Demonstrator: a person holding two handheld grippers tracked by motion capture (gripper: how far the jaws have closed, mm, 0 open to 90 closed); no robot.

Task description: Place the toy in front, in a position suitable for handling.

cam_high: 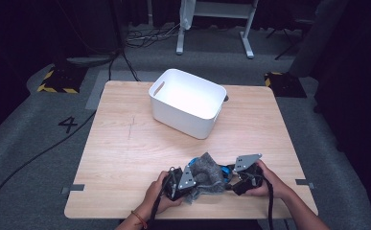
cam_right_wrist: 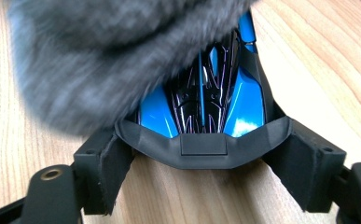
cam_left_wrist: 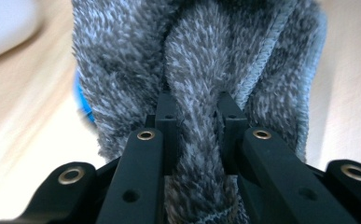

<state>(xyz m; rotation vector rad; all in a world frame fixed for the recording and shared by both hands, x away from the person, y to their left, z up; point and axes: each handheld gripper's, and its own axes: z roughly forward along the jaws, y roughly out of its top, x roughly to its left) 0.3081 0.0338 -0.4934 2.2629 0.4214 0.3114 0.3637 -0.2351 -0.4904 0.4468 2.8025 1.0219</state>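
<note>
Overhead forward-down; tool cameras close; shared cloth.

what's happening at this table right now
A person sits at the wooden table with tongs in each hand. The left tongs are shut on a fold of a fuzzy grey cloth. The right tongs clamp the end of a shiny blue and black toy car, with the cloth draped over its far part, as if wiping it. A white bin stands farther back on the table.
</note>
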